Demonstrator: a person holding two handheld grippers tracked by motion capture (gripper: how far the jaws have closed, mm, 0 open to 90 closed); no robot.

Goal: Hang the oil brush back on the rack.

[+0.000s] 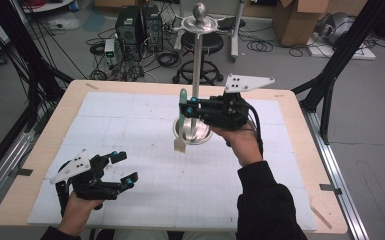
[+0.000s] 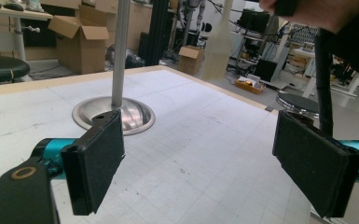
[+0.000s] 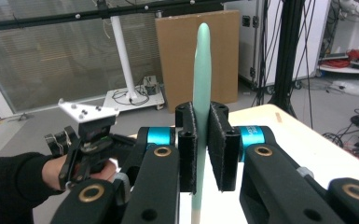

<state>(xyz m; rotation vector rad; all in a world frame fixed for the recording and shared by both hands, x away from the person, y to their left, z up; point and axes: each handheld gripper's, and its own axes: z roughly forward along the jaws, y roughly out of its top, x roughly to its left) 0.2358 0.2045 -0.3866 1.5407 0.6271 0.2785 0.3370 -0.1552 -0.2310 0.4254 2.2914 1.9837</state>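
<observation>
A spatula (image 1: 180, 142) with a green handle and a pale blade hangs upright, blade down, just left of a metal stand's pole (image 1: 197, 65). My right gripper (image 1: 192, 107) is shut on the handle; in the right gripper view the green handle (image 3: 201, 60) rises between the closed pads of that gripper (image 3: 201, 149). The blade tip hovers over the stand's round base (image 1: 200, 134). My left gripper (image 1: 124, 168) stands open near the front left of the table, holding nothing. In the left gripper view its jaws (image 2: 198, 158) are wide apart, with the stand base (image 2: 114, 116) and the pale blade (image 2: 219, 42) beyond.
A white gridded mat (image 1: 130, 120) covers the wooden table (image 1: 300, 130). The stand carries a ringed top with a ball knob (image 1: 199, 15). Stools, computer cases, cables and cardboard boxes sit on the floor behind the table.
</observation>
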